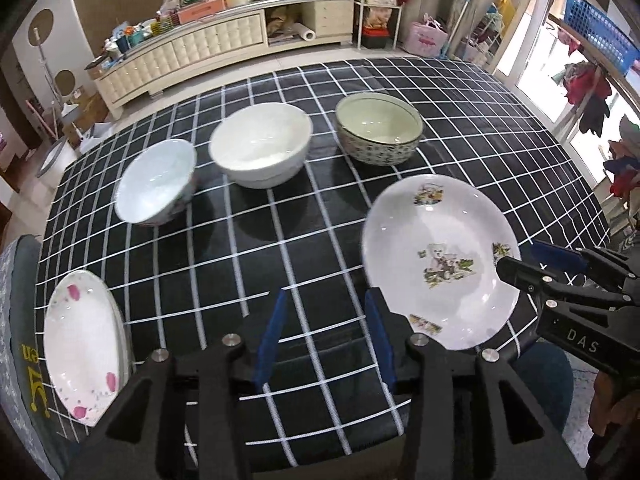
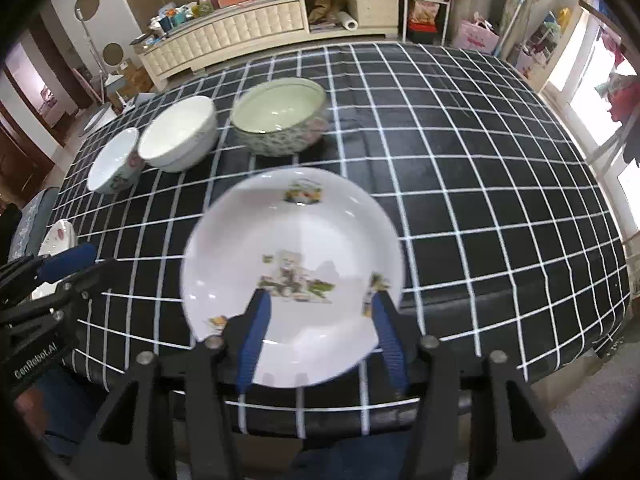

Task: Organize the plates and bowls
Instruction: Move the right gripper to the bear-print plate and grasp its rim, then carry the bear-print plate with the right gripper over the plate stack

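Note:
A white plate with cartoon pictures [image 1: 440,264] [image 2: 292,240] lies on the black checked tablecloth [image 1: 304,240] near the front edge. My right gripper [image 2: 320,298] [image 1: 528,258] hovers over its near part, open, with the pads not touching it. My left gripper [image 1: 326,294] [image 2: 80,270] is open over bare cloth to the left of that plate, holding nothing. A pink-flowered plate [image 1: 80,344] [image 2: 58,236] sits at the table's left edge. Behind stand a small pale bowl [image 1: 156,182], a white bowl [image 1: 260,144] and a patterned bowl [image 1: 380,128] in a row.
The table's front edge runs just below both grippers. A grey padded seat [image 1: 20,320] stands at the left and a blue stool [image 1: 548,384] at the lower right. A long cream cabinet [image 1: 192,52] with clutter lines the far wall.

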The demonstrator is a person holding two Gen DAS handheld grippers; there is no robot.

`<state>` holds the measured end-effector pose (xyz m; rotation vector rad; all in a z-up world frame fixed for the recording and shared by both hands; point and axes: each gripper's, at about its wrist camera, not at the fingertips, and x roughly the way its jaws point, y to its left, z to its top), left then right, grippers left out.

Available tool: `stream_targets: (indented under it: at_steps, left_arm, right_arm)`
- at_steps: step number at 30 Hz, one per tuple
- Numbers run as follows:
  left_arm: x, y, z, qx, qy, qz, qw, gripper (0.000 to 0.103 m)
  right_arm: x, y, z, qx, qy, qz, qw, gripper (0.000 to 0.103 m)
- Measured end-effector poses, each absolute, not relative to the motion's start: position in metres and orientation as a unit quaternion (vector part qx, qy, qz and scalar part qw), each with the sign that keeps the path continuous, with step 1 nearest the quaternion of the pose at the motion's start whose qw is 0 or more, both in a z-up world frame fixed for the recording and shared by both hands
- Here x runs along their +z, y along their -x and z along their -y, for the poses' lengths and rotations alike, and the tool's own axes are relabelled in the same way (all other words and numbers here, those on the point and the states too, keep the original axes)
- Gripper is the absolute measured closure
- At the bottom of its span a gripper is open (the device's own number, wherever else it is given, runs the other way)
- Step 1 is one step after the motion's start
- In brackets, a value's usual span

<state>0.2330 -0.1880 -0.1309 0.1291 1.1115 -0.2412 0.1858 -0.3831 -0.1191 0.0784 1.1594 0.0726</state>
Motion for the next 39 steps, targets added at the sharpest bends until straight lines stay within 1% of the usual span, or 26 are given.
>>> stream_targets:
  at_steps: [8,21,32,34,36,37,38,39]
  left_arm:
    - [-0.154,-0.249,0.211,-0.124,-0.053,-0.550,0.824,0.064]
    - [-0.186,-0.268,0.228,-0.120,-0.064,-0.577,0.805,0.064]
    - [-0.209,-0.279,0.238,-0.123,-0.069,-0.592,0.794,0.064]
    - [-0.210,-0.279,0.239,-0.122,-0.073,-0.591,0.794,0.067]
    - [-0.212,-0.281,0.239,-0.123,-0.073,-0.594,0.792,0.075]
    - [-0.213,-0.282,0.238,-0.126,-0.067,-0.596,0.790,0.076]
    - [-0.215,-0.282,0.238,-0.127,-0.060,-0.600,0.788,0.080]
    - [-0.217,-0.283,0.236,-0.127,-0.055,-0.602,0.786,0.081]
  right_arm:
    - [-0.131,-0.193,0.413,0.017,-0.045,-0.555,0.831,0.035]
    - [-0.162,-0.211,0.430,0.013,-0.056,-0.578,0.814,0.034]
    - [-0.171,-0.214,0.435,0.020,-0.061,-0.577,0.814,0.034]
    - [-0.172,-0.215,0.433,0.022,-0.061,-0.576,0.815,0.034]
    - [-0.171,-0.214,0.432,0.019,-0.061,-0.570,0.819,0.035]
    - [-0.171,-0.214,0.431,0.019,-0.060,-0.569,0.820,0.035]
    - [-0.172,-0.214,0.430,0.019,-0.058,-0.569,0.820,0.036]
    - [-0.172,-0.214,0.429,0.021,-0.057,-0.571,0.819,0.038]
